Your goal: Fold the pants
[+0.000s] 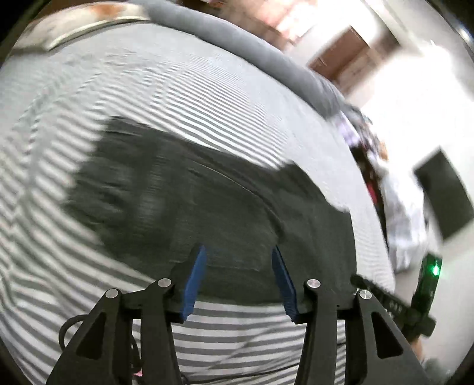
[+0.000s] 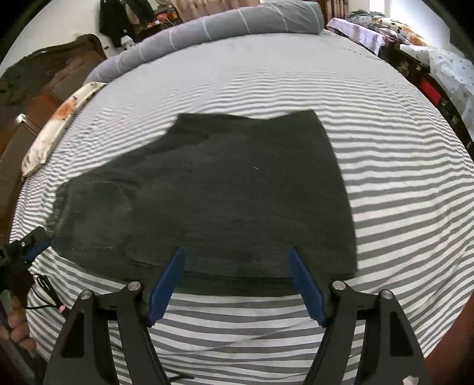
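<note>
The right gripper (image 2: 237,284) hangs released, jaws wide, over the near hem of the dark pants (image 2: 213,189). These lie flat mid-bed (image 2: 400,207), long axis running left-right. The left gripper (image 1: 238,280), also released (its view blurred), hovers at the same near edge.

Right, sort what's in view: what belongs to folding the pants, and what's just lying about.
Belongs to the job:
dark grey fabric pants, flat on the bed
left tongs, open
right tongs, open

Just lying about:
grey-and-white striped bedsheet
rolled grey quilt
cream floral pillow
</note>
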